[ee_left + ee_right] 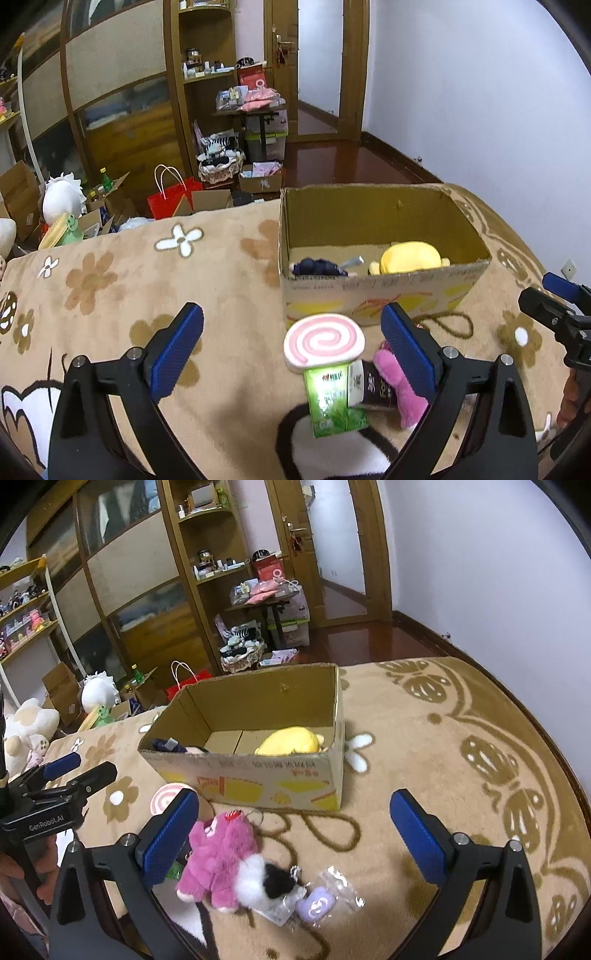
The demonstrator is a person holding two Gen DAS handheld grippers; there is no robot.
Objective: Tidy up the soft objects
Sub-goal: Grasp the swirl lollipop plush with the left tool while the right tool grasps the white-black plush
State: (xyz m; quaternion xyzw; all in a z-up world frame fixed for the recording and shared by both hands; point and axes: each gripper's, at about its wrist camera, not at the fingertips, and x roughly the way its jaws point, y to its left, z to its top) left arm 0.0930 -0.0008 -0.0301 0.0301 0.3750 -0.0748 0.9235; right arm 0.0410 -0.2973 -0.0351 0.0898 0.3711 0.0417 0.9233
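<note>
Both grippers are released, holding nothing. My left gripper point(291, 347) has its jaws spread wide over the blanket point(147, 288), and the swirl plush point(324, 341) sits in the gap between the pads, nearer the right pad but not touched by either. Under the swirl plush is a green carton point(332, 402) with a dark tube point(369, 387) beside it; I can't tell whether they are joined to the plush. My right gripper point(295, 834) is also wide open above the pink bear point(218, 856), which lies on the blanket just in front of the box point(258, 779). The left pad point(170, 834) is close to the bear's head side, contact unclear. A white and black fluffy charm point(262, 882) touches the bear's lower end, and a purple charm point(317, 904) in a clear wrapper lies just beside that. The box is open at the top and stands on the blanket; inside it, a yellow plush point(410, 256) sits at the right end and a navy plush point(317, 266) at the left end, well apart. From the left wrist view the right gripper shows at the far right edge, and from the right wrist view the left gripper shows at the left edge, both close to the pile in front of the box. Behind the blanket I see a red bag point(173, 199) on the floor.
</note>
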